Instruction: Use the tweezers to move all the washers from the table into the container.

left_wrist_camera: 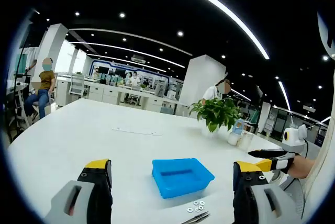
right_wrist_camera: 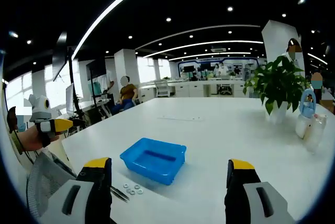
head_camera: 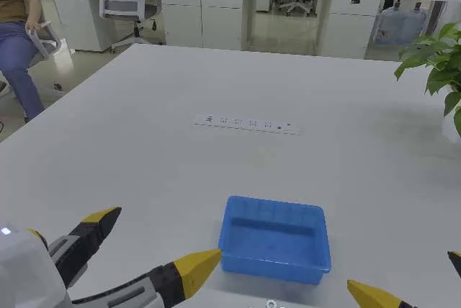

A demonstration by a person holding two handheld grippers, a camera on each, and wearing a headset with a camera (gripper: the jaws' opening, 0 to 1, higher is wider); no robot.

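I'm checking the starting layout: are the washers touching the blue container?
Apart. The left gripper view shows the washers lying just in front of the blue container, with a strip of bare white table between them.

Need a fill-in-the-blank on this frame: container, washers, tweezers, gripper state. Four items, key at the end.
1. The container is ___ in colour.
2. The washers lie on the table; ___ of them is in the container.
3. The tweezers lie beside the washers, held by ___ gripper.
4. The left gripper and the right gripper both have their jaws ___.

Missing words: blue; none; neither; open.
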